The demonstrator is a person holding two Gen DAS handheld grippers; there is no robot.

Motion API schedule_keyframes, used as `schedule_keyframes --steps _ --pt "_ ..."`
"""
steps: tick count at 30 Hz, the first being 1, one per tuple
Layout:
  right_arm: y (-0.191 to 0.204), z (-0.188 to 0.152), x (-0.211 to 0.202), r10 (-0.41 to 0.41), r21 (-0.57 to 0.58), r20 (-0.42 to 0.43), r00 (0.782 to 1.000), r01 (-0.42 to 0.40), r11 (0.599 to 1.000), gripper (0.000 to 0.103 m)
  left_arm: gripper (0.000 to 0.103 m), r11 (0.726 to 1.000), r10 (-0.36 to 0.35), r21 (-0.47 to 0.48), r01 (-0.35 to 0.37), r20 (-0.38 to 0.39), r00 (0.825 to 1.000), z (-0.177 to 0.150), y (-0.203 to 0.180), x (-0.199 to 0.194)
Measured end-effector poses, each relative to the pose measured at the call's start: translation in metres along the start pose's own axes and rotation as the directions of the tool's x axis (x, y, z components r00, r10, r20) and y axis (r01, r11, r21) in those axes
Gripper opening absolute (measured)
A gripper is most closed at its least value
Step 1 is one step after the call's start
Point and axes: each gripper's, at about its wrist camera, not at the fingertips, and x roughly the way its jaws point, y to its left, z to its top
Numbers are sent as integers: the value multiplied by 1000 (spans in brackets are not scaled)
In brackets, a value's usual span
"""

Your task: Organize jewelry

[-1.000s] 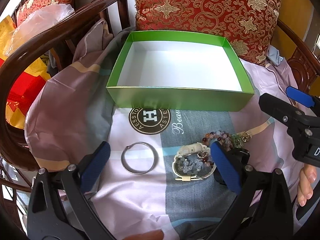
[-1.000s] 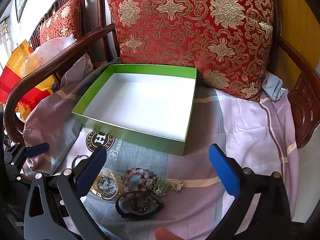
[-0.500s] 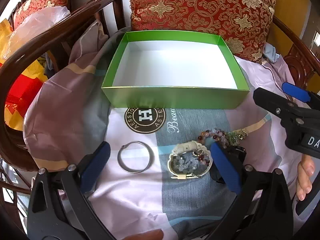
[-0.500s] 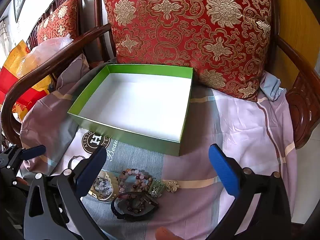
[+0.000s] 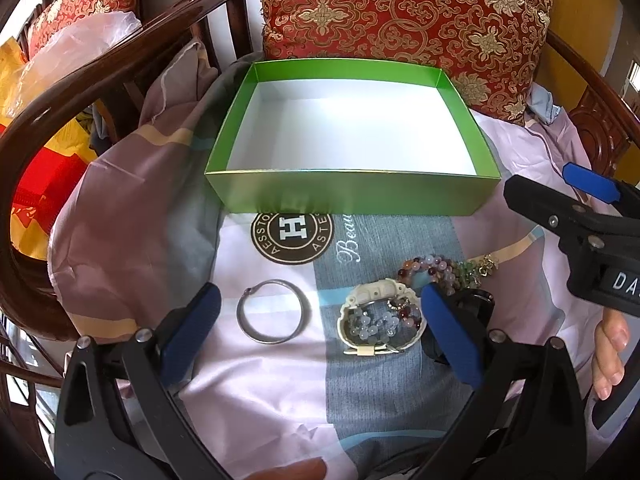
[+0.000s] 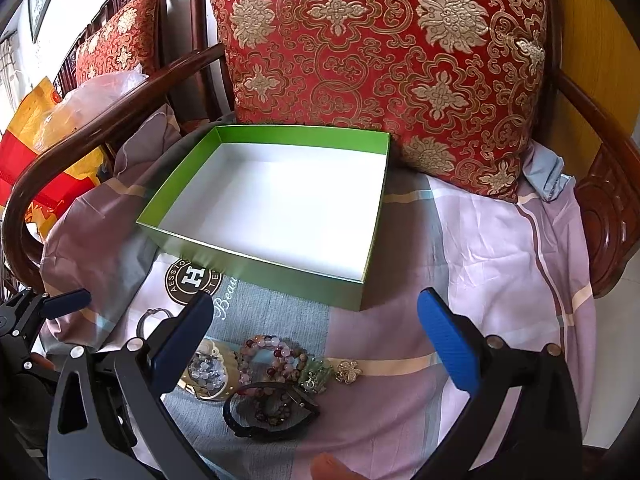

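Observation:
An empty green box with a white inside sits on the chair seat, against a red cushion. In front of it lie a silver ring, a cream watch with pale beads inside it, a multicoloured bead bracelet and a black band. A small gold charm lies beside the beads. My left gripper hovers open over the ring and watch. Over the black band and beads, my right gripper is open too, holding nothing.
A patterned pink and grey cloth covers the seat. Dark wooden armrests curve along both sides. A plastic bag and red-yellow cloth sit beyond the left armrest. A hand holds the right gripper.
Both grippers have drawn slightly back and up from the jewelry, so the box sits a little further away. Nothing was picked up; the jewelry has not moved.

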Motion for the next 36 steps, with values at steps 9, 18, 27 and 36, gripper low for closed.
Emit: schedule_keyframes --steps 9,18,27,36 --pt "0 -1 0 -1 0 -1 1000 1 1000 102 101 1000 -3 0 3 -1 1000 -2 0 0" --pt "1 -2 2 4 -2 -8 1000 -4 1000 102 101 1000 -4 1 4 -8 1000 -2 -1 2" --pt "2 -3 3 8 -4 -9 1000 -8 1000 102 101 1000 -5 1 5 -11 1000 -3 -2 3" --pt "3 -4 3 10 -6 -11 1000 -10 1000 102 101 1000 -6 3 6 -15 1000 -6 -3 5"
